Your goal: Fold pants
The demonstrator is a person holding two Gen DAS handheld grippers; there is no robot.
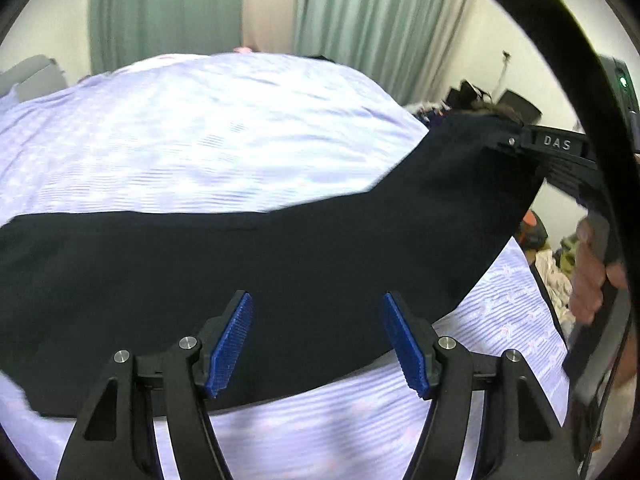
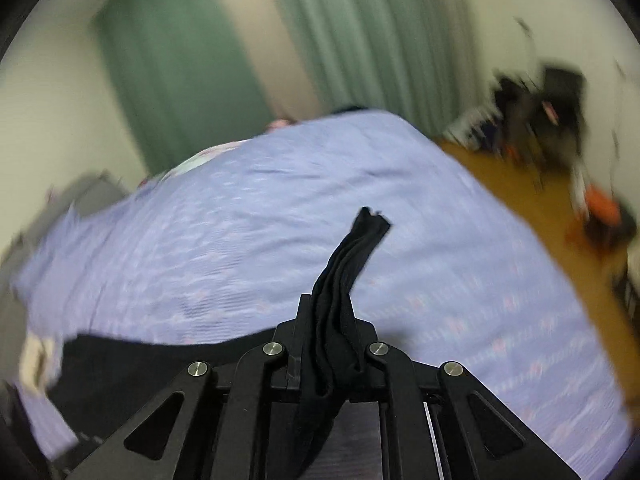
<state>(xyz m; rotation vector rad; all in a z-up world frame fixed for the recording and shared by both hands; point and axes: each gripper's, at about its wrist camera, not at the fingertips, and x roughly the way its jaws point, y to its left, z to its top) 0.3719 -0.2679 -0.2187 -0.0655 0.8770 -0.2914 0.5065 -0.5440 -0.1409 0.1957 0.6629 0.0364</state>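
a lavender-striped bed (image 1: 208, 136) carries the dark pants (image 1: 248, 280), which stretch lengthwise across the bed's near half, one end lifted off the bed toward its right edge. there the right gripper (image 2: 328, 344) is clamped tight on a bunched fold of the cloth, a strip of it sticking out past the fingertips. the left gripper (image 1: 318, 344) hangs over the pants' middle near the bed's front edge, its blue pads spread wide with nothing pressed between them. the raised end lies well to the right of that empty gripper, so the fold likely travels leftward along the garment's length.
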